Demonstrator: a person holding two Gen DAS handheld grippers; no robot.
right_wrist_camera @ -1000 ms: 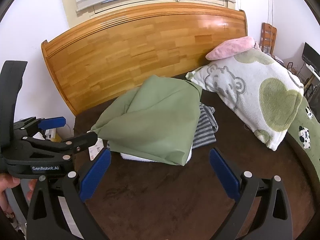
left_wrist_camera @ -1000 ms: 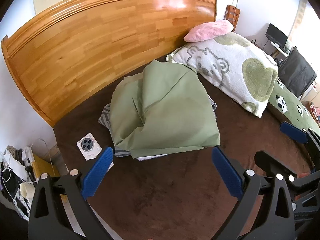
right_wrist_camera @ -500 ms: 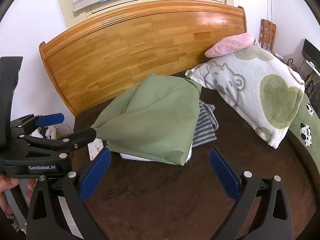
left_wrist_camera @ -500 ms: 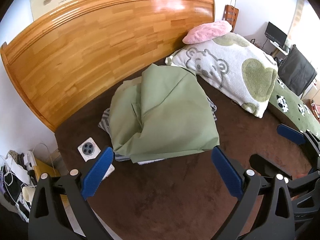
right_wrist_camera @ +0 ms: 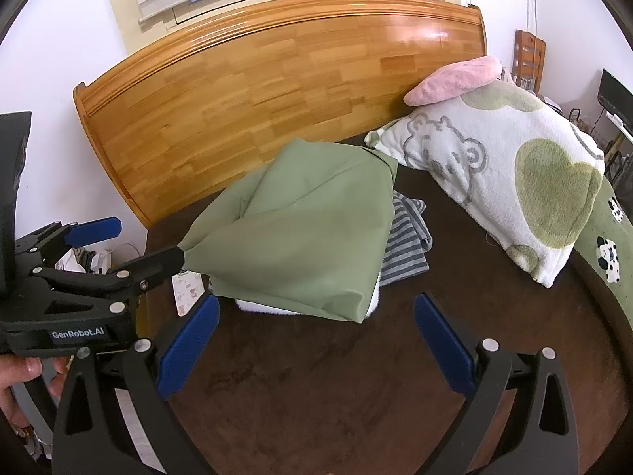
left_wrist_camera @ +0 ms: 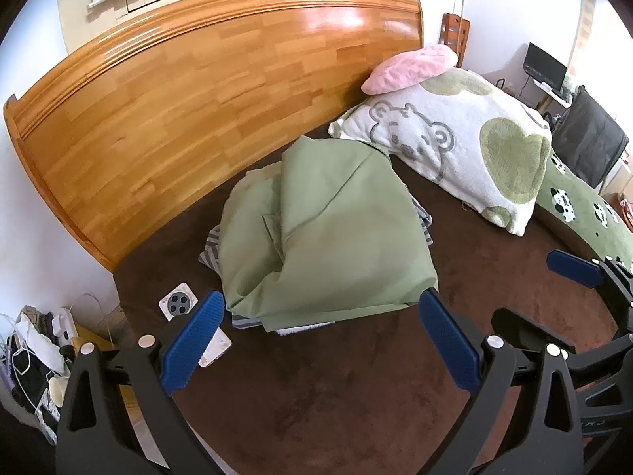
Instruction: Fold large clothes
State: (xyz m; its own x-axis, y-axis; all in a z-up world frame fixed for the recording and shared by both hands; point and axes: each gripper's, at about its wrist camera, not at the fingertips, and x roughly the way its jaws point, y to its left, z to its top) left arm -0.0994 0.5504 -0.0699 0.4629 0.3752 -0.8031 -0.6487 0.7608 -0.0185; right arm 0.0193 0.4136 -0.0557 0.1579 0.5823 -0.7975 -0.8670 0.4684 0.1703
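Observation:
A green garment [left_wrist_camera: 328, 237] [right_wrist_camera: 300, 245] lies folded on top of a grey striped garment [right_wrist_camera: 407, 245] and a white one [right_wrist_camera: 372, 303], on the brown bed cover [left_wrist_camera: 336, 396]. My left gripper [left_wrist_camera: 320, 340] is open just short of the pile's front edge, with nothing between its blue pads. My right gripper [right_wrist_camera: 316, 340] is open too, facing the pile's right front corner. In the right wrist view the left gripper [right_wrist_camera: 138, 243] shows from the side by the green garment's left corner; contact cannot be told. The right gripper [left_wrist_camera: 550, 301] appears at the right edge of the left wrist view.
A wooden headboard [left_wrist_camera: 217, 91] stands behind the pile. A bear-print pillow [left_wrist_camera: 467, 146] with a pink cushion [left_wrist_camera: 411, 67] lies to the right. A white square socket plate [left_wrist_camera: 178, 303] and a card [left_wrist_camera: 215, 350] sit at the bed's left edge, with clutter [left_wrist_camera: 35, 356] on the floor.
The left wrist view has tilted up a little, showing more of the headboard's top. The green garment has kept its shape and place. Both grippers stay open.

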